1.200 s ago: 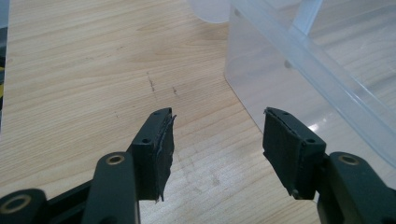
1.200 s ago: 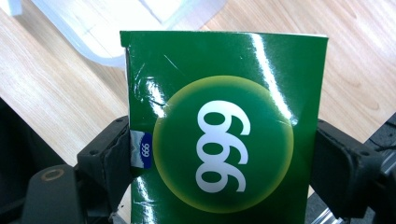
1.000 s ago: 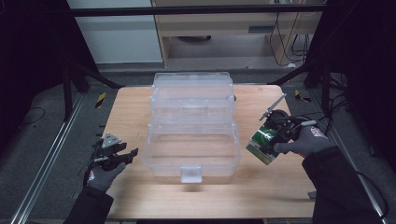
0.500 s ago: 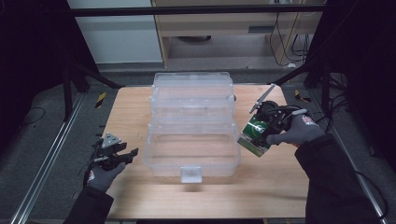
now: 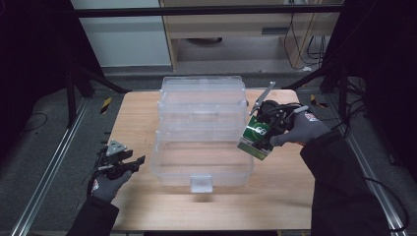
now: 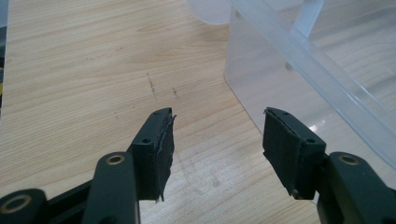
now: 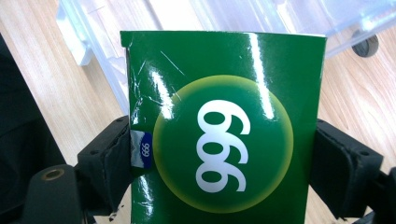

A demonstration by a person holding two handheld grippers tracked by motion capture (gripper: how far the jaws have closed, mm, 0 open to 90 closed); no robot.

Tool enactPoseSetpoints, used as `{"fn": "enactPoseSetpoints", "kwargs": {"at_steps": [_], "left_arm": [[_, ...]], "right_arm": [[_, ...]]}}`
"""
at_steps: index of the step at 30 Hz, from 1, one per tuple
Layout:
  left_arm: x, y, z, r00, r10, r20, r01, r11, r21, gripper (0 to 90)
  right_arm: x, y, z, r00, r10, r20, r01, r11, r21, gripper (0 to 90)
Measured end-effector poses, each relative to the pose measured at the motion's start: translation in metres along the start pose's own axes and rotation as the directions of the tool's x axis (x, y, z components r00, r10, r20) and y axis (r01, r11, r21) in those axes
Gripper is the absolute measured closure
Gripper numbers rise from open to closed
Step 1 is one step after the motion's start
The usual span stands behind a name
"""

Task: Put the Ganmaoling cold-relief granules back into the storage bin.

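A green box [image 5: 256, 137] marked 999 hangs in my right gripper [image 5: 265, 129], just over the right rim of the clear plastic organizer [image 5: 201, 132]. In the right gripper view the green box [image 7: 224, 130] stands between the two black pads, which press on its sides, with the clear organizer [image 7: 261, 18] behind it. My left gripper [image 5: 130, 164] rests low at the table's left, beside the organizer's lower tray. Its pads [image 6: 156, 149] stand apart with nothing between them, and the organizer's wall [image 6: 299, 70] is just ahead to the right.
The wooden table [image 5: 142, 113] carries the stepped, opened organizer at its middle, with a front latch [image 5: 200, 183]. Metal rails [image 5: 44, 167] run along the floor at the left. A cabinet and cables stand beyond the far edge.
My right hand has carried the green box left and upward, from beside the organizer to its right rim. The left hand has stayed where it was.
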State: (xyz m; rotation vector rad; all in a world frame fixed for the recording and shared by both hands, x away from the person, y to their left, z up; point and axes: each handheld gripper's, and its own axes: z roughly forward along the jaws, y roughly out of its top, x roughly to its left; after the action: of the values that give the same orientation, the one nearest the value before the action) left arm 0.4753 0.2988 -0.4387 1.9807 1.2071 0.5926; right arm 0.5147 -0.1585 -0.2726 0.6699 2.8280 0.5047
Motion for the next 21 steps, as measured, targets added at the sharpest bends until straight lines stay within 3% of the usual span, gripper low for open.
{"fn": "enactPoseSetpoints", "kwargs": {"at_steps": [13,14,16,18,21], "left_arm": [[0.000,0.000,0.000,1.0000,-0.001,0.002,0.001,1.0000,-0.001,42.6],[0.001,0.000,0.001,1.0000,0.002,0.002,-0.002,1.0000,0.003,42.6],[0.001,0.000,0.001,1.0000,0.001,0.002,-0.001,1.0000,0.004,42.6],[0.001,-0.001,0.001,1.0000,0.000,0.002,0.000,1.0000,0.005,42.6],[0.001,-0.001,0.001,1.0000,-0.003,0.003,0.002,1.0000,0.006,42.6]], "right_arm": [[0.006,0.018,0.010,0.9948,-0.092,-0.043,0.092,0.996,-0.003,17.9],[0.007,0.020,0.012,0.9907,-0.123,-0.058,0.123,0.992,-0.006,17.9],[0.008,0.021,0.012,0.9905,-0.122,-0.063,0.122,0.992,-0.002,17.9],[0.010,0.024,0.015,0.9828,-0.167,-0.079,0.167,0.986,-0.008,17.9],[0.011,0.026,0.017,0.9802,-0.178,-0.086,0.179,0.984,-0.003,17.9]]}}
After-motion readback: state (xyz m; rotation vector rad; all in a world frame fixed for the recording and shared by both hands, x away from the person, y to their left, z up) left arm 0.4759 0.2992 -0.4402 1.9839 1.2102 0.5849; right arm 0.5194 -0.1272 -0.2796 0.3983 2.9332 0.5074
